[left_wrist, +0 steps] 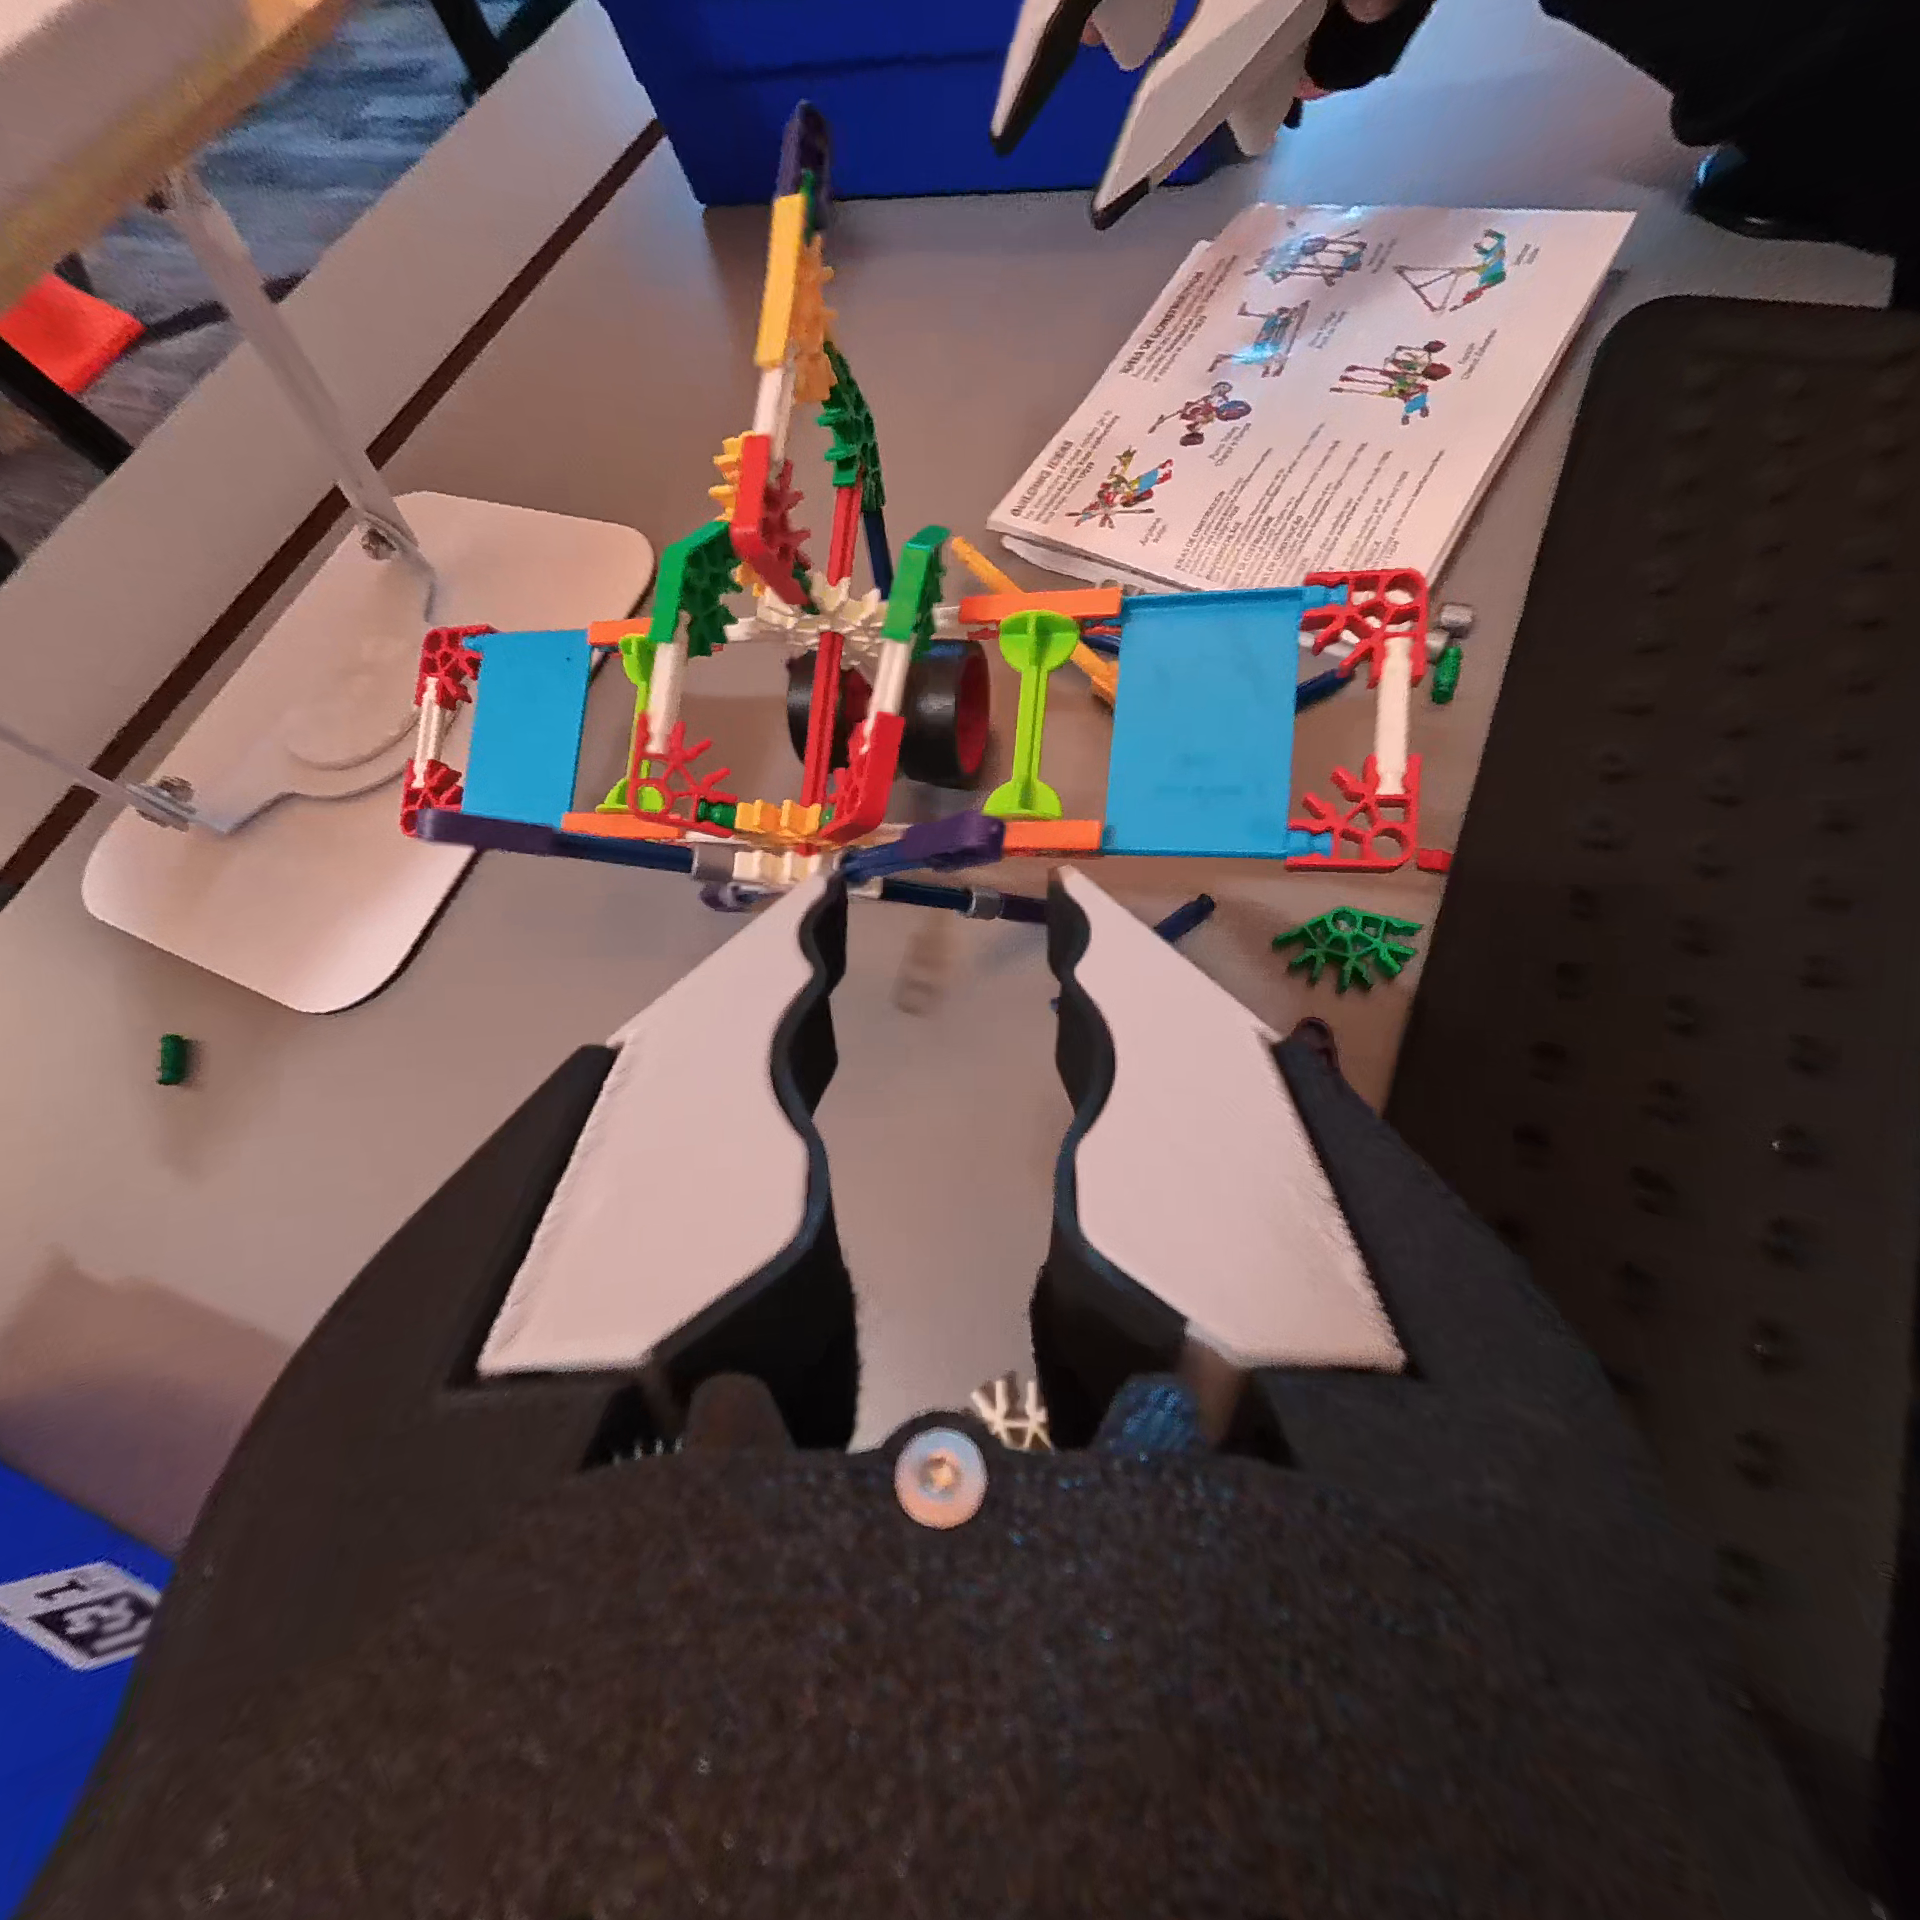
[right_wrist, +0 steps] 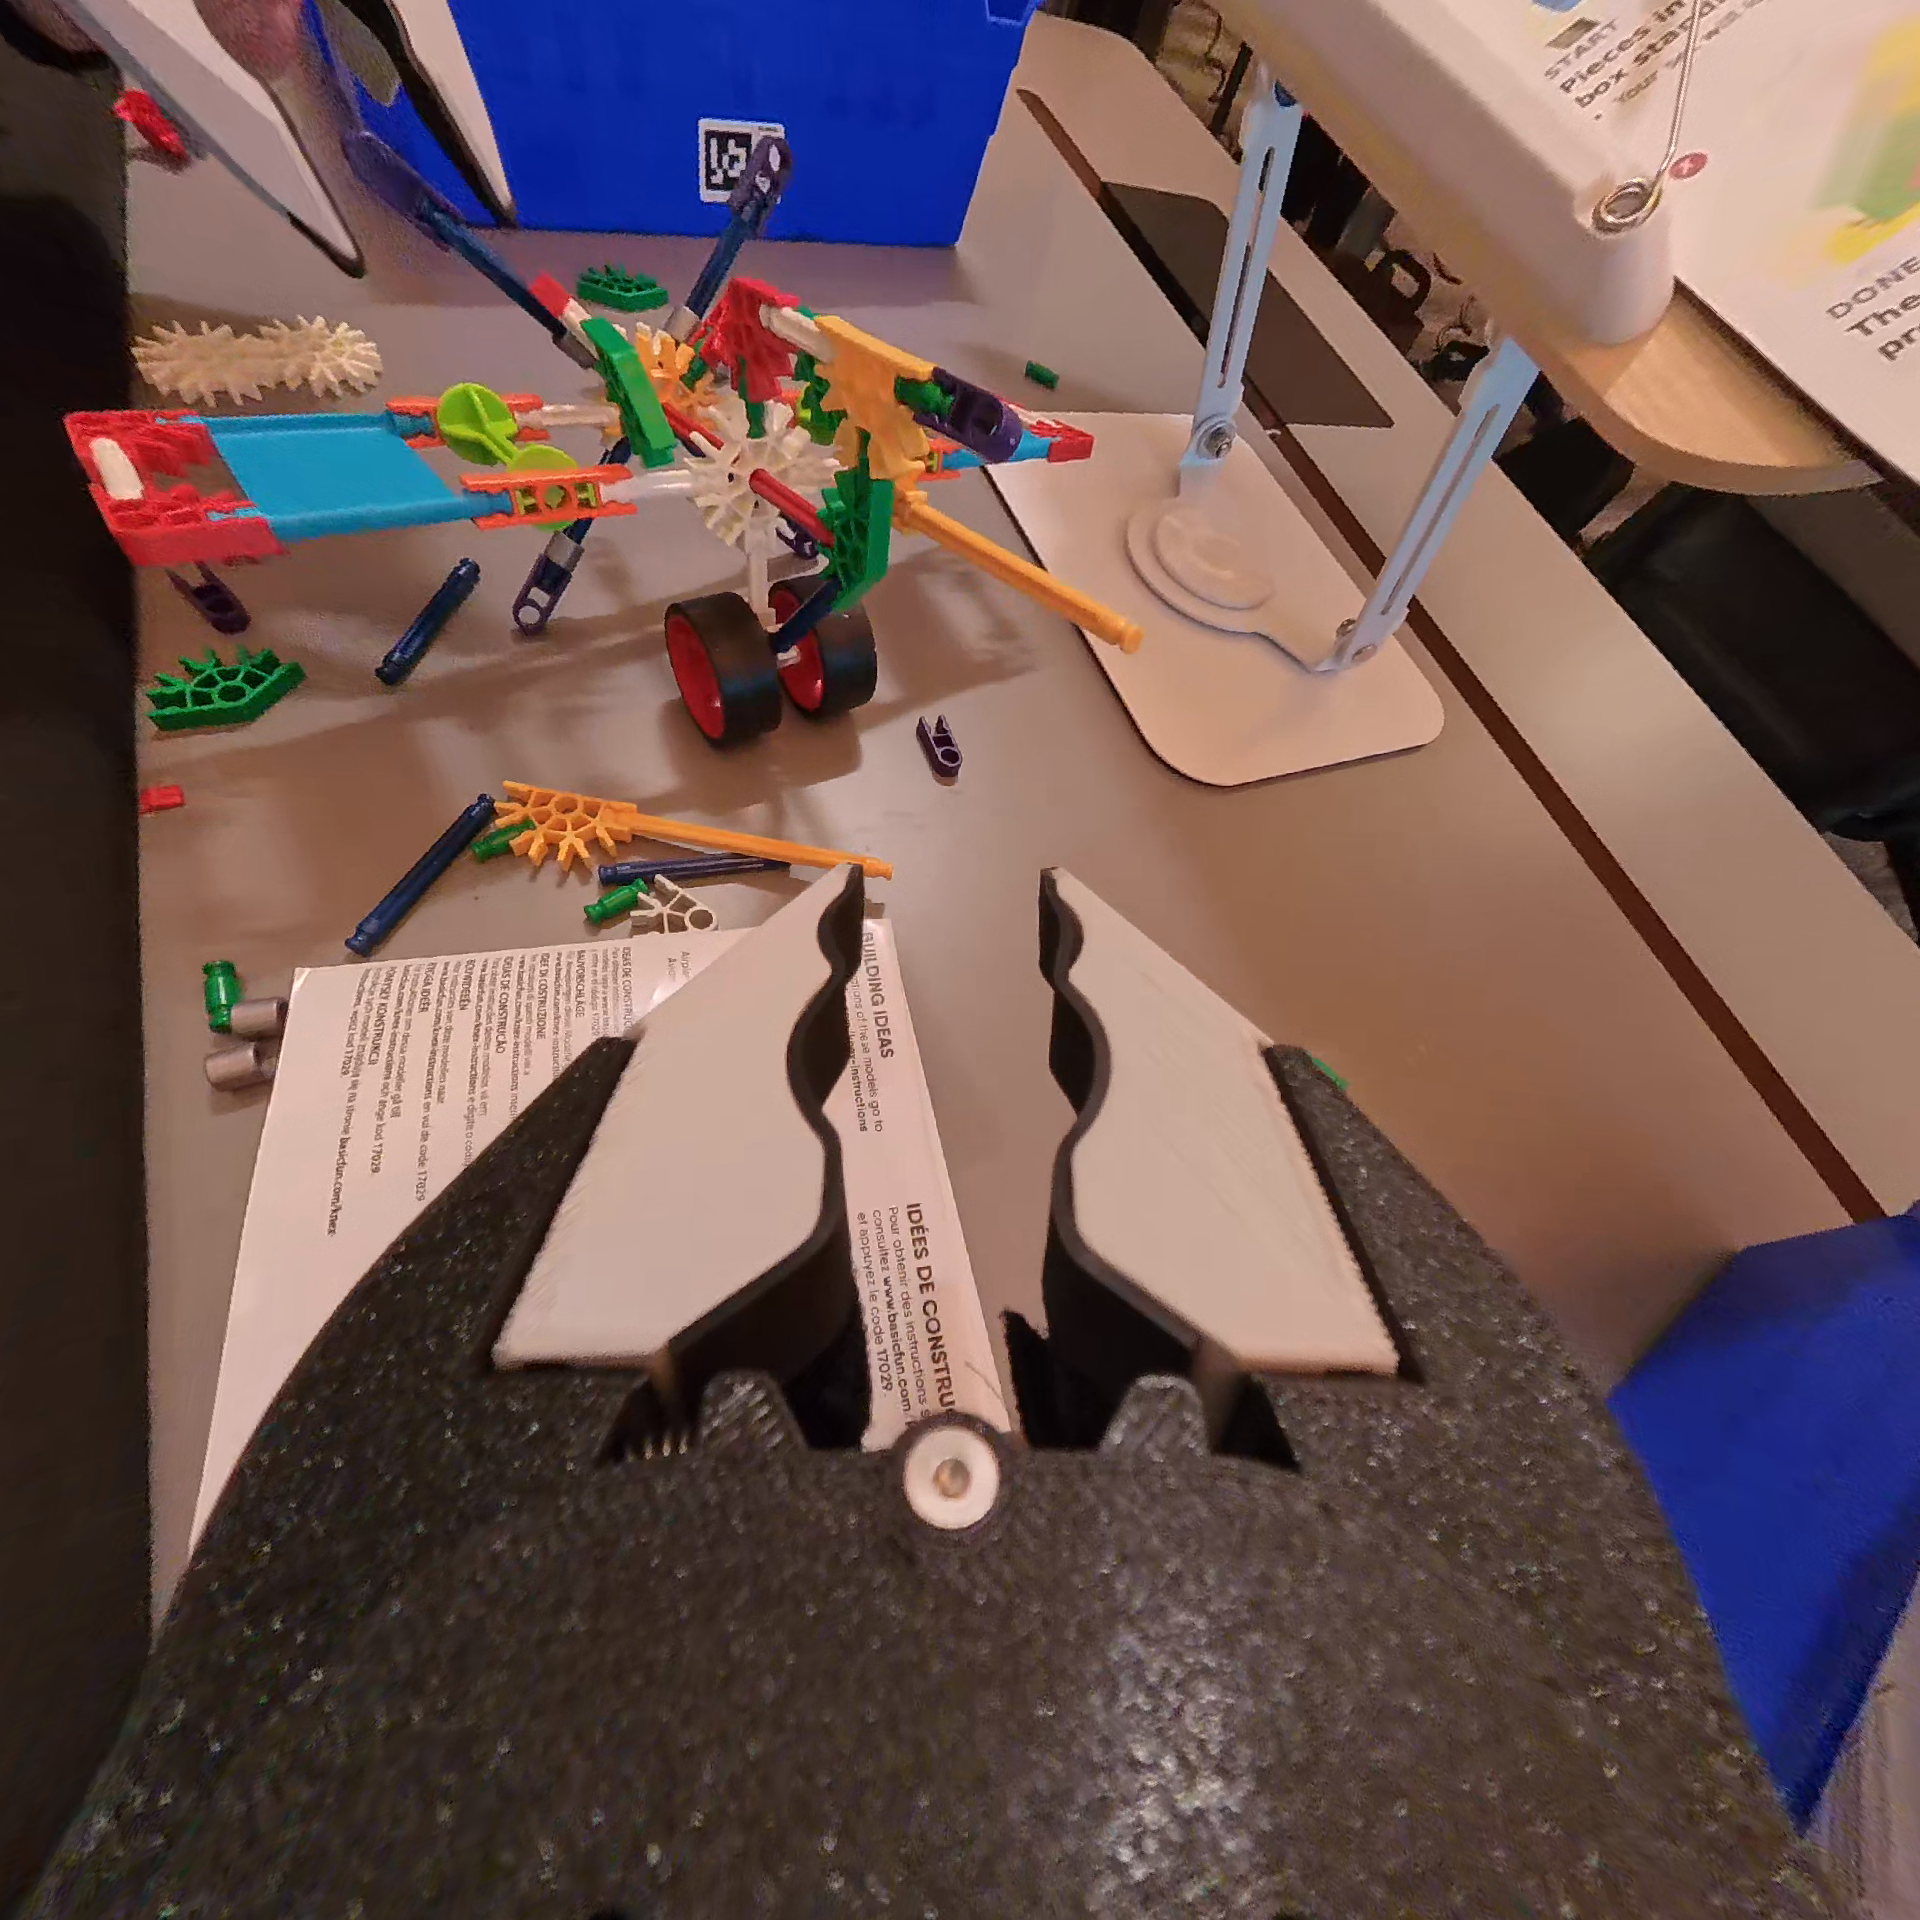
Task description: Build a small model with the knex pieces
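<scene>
My left tool [left_wrist: 945,894] hangs with its jaws parted and nothing between them, tips just short of the near edge of the multicoloured plastic rod-and-connector model plane [left_wrist: 914,707], close to its purple connector [left_wrist: 951,836] and the blue rods under it. The model stands on the grey surface [left_wrist: 312,1143] on its black-and-red wheels [left_wrist: 940,717], blue wing panels out to either side. Judging by that, any contact should be made gently on the stiff central frame, not a wing, or the thing will tip. A loose green connector [left_wrist: 1345,943] lies just right of my tips.

My right tool [right_wrist: 951,894] is likewise open and empty, held low over the white printed instruction sheet [right_wrist: 416,1091], angled forward and down. The loose yellow rod with its snowflake connector [right_wrist: 665,826] lies just beyond the left fingertip, the model well ahead.
</scene>
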Available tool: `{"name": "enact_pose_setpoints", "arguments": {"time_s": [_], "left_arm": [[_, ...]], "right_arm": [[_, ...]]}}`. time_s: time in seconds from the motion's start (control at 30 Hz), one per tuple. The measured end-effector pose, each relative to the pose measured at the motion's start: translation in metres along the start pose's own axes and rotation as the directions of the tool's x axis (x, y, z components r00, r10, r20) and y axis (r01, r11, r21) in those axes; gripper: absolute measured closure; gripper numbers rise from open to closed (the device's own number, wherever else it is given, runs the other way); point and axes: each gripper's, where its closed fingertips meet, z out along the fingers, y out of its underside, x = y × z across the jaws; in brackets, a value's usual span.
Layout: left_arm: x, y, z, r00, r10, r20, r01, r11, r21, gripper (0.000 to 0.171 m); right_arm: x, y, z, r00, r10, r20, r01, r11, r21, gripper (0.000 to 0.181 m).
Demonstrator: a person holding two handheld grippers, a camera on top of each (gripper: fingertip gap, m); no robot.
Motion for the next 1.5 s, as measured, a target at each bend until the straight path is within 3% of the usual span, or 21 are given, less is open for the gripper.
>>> {"name": "enact_pose_setpoints", "arguments": {"time_s": [0.2, 0.47, 0.7, 0.93, 1.27, 1.5], "left_arm": [[-0.001, -0.005, 0.018, 0.995, 0.088, 0.042, -0.088, 0.996, -0.007, 0.149], [0.002, -0.012, 0.023, 0.984, 0.116, 0.139, -0.112, 0.993, -0.034, 0.154], [-0.004, -0.007, 0.003, 0.969, 0.092, 0.229, -0.086, 0.996, -0.035, 0.157], [-0.017, 0.004, -0.034, 0.942, 0.127, 0.310, -0.096, 0.989, -0.112, 0.161], [-0.011, -0.009, -0.026, 0.935, 0.250, 0.250, -0.170, 0.938, -0.301, 0.162], [-0.007, -0.001, -0.020, 0.961, 0.188, 0.202, -0.126, 0.951, -0.282, 0.159]], "right_arm": [[0.000, 0.003, 0.002, 1.000, 0.003, 0.003, -0.003, 1.000, 0.000, 0.147], [0.015, 0.006, -0.008, 0.998, 0.048, -0.040, -0.047, 0.999, 0.016, 0.147], [0.023, 0.008, -0.015, 0.996, 0.066, -0.063, -0.065, 0.998, 0.019, 0.148], [0.022, 0.015, -0.010, 0.996, 0.057, -0.063, -0.058, 0.998, -0.014, 0.148], [0.022, 0.016, -0.010, 0.997, 0.054, -0.058, -0.055, 0.998, -0.022, 0.148], [0.018, 0.014, -0.010, 0.998, 0.046, -0.045, -0.047, 0.999, -0.022, 0.148]]}}
